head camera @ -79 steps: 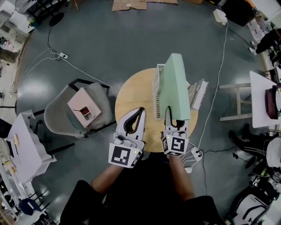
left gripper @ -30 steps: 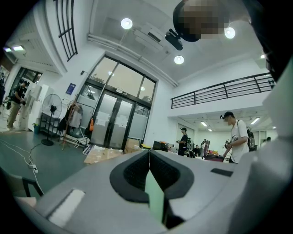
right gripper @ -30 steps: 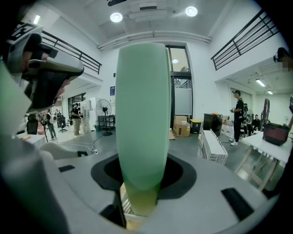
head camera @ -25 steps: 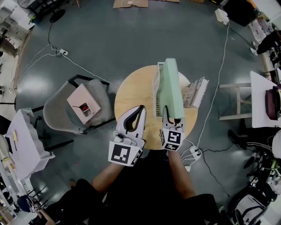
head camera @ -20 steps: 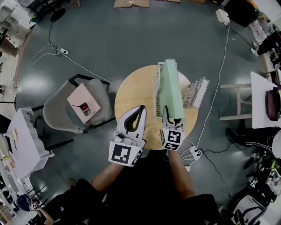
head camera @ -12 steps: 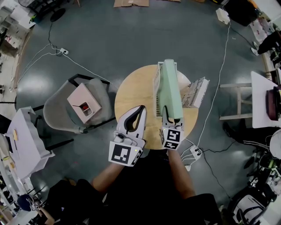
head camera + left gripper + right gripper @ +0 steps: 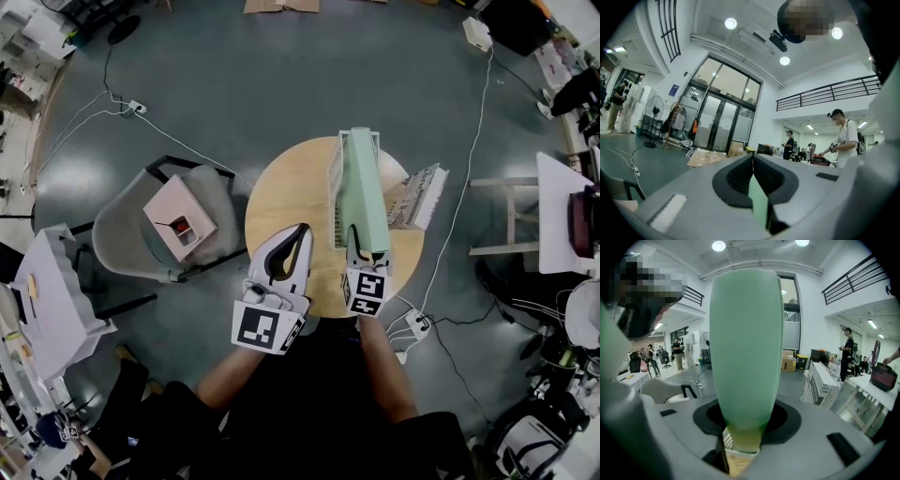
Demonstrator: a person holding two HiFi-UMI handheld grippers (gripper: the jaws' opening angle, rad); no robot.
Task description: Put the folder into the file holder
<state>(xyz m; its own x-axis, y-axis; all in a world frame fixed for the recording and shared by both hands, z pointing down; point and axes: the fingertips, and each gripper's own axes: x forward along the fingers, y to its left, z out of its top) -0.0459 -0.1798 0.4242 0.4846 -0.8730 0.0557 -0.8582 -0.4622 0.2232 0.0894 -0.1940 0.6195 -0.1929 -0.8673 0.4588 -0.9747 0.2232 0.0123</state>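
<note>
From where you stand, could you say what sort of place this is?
Probably an open lab or workshop: cables across the grey floor, scattered worktables, and a mezzanine railing above.

Pink box (image 7: 178,223) on grey chair (image 7: 120,242) — wooden table (image 7: 281,202)

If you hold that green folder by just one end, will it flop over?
Probably stiff: the pale green folder sticks out straight from the right gripper, with no droop. Likely light, since a grip on one end carries it. Its smooth sides might slip.
</note>
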